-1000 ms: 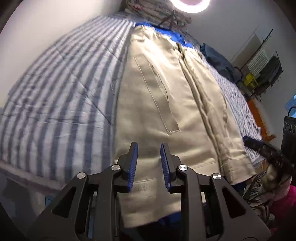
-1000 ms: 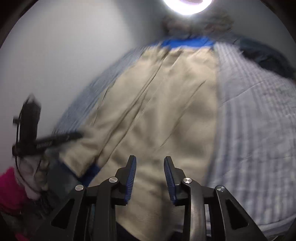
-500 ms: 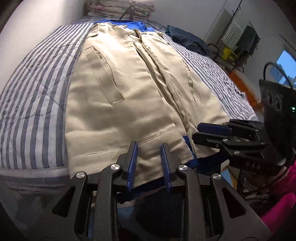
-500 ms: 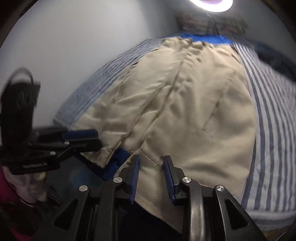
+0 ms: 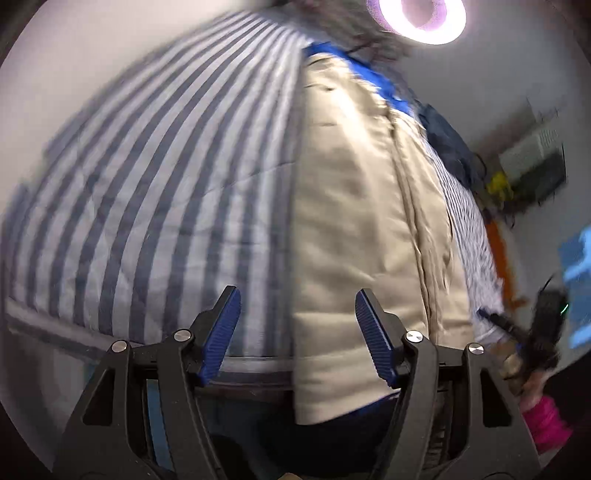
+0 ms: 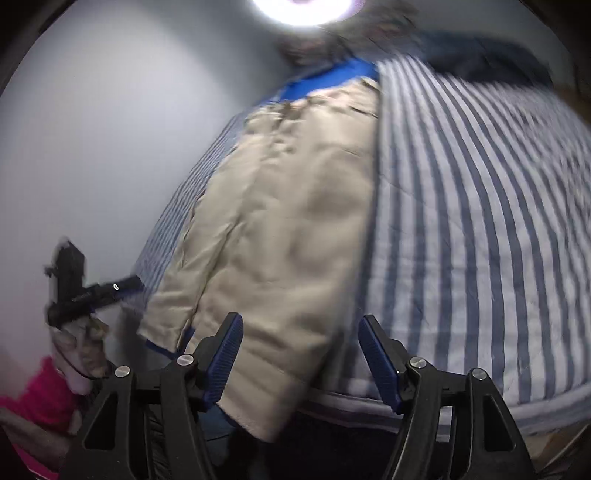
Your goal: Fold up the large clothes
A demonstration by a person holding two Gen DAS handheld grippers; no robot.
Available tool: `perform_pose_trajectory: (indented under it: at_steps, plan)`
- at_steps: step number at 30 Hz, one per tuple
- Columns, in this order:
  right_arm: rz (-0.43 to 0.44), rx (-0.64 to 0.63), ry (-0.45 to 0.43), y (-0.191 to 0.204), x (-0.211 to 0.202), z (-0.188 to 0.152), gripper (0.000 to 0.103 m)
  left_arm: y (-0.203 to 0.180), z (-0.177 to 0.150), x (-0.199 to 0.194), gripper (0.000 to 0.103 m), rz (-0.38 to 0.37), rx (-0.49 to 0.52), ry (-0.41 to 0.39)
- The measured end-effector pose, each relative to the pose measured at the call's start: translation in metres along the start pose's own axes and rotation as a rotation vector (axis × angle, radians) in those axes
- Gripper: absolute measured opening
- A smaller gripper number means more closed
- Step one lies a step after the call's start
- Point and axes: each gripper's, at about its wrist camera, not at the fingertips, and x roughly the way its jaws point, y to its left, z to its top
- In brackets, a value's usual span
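Beige trousers (image 5: 354, 206) lie flat along a blue-and-white striped bed (image 5: 155, 192), over a blue cloth (image 5: 373, 79) that shows at their far end. Their near end hangs over the bed's front edge. My left gripper (image 5: 297, 332) is open and empty, with the trousers' left edge between its fingers in the view. In the right wrist view the trousers (image 6: 295, 221) run up the middle and my right gripper (image 6: 301, 354) is open and empty over their near right corner. The other gripper (image 6: 92, 291) shows at the left.
A ring light (image 5: 423, 16) glares at the top. A pale wall (image 6: 110, 129) runs along the bed's left side. A dark garment (image 5: 447, 144) lies on the bed's far right. A rack with clutter (image 5: 532, 173) stands at the right.
Both grippers have opened wide from nearly shut. Both views have swung upward and are blurred by motion. The right gripper has moved away from the left one.
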Motion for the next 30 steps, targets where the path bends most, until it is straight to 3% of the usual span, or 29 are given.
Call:
perform_pose_trajectory:
  at_steps: [3, 7, 14, 17, 19, 22, 26, 30]
  plan:
    - [0.072, 0.09, 0.029, -0.021, 0.01, -0.005, 0.065, 0.014, 0.002, 0.014, 0.066, -0.067, -0.06, 0.049]
    - [0.137, 0.158, 0.069, -0.033, 0.019, -0.018, 0.06, 0.012, -0.002, 0.024, 0.066, -0.118, -0.061, 0.08]
    - [0.244, 0.131, 0.145, -0.023, 0.039, -0.02, 0.059, 0.006, -0.002, 0.034, 0.066, -0.163, -0.064, 0.115]
    - [0.269, 0.154, 0.136, -0.018, 0.043, -0.016, 0.053, -0.003, -0.005, 0.05, 0.043, -0.209, -0.079, 0.201]
    - [0.283, 0.162, 0.155, -0.017, 0.049, -0.015, 0.046, -0.013, -0.009, 0.046, 0.043, -0.175, -0.024, 0.186]
    - [0.273, 0.125, 0.175, -0.012, 0.051, -0.017, 0.04, -0.017, -0.012, 0.045, 0.043, -0.196, -0.023, 0.192]
    - [0.295, 0.166, 0.179, -0.018, 0.051, -0.018, 0.028, -0.019, -0.012, 0.039, 0.015, -0.195, -0.042, 0.177]
    - [0.346, 0.201, 0.175, -0.018, 0.043, -0.016, 0.021, -0.033, -0.006, 0.021, 0.011, -0.212, -0.034, 0.136]
